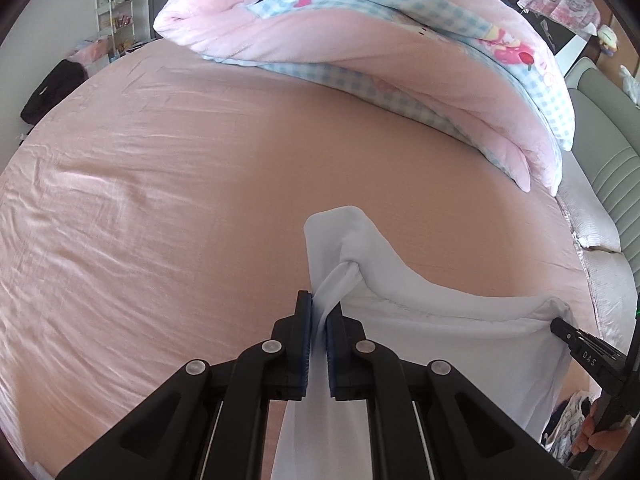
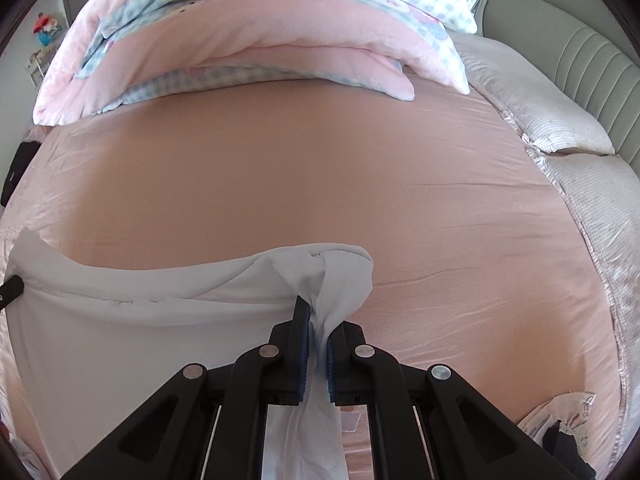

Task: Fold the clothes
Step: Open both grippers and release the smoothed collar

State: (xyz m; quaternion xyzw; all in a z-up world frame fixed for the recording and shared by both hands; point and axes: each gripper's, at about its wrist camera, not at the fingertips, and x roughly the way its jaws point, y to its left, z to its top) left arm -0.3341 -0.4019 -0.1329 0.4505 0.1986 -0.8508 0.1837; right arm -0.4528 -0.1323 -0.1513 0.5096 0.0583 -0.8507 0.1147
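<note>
Left wrist: both tongs (image 1: 319,312) (image 2: 319,320) clamp white garment (image 1: 440,340) over pink bed (image 1: 160,200), quilt (image 1: 360,40) behind.

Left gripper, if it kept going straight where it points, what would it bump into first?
The left gripper is already shut on the white garment, so bunched cloth sits right at its fingers. Beyond that fold, straight ahead looks like the pink bedsheet, though depth is hard to judge here.
</note>
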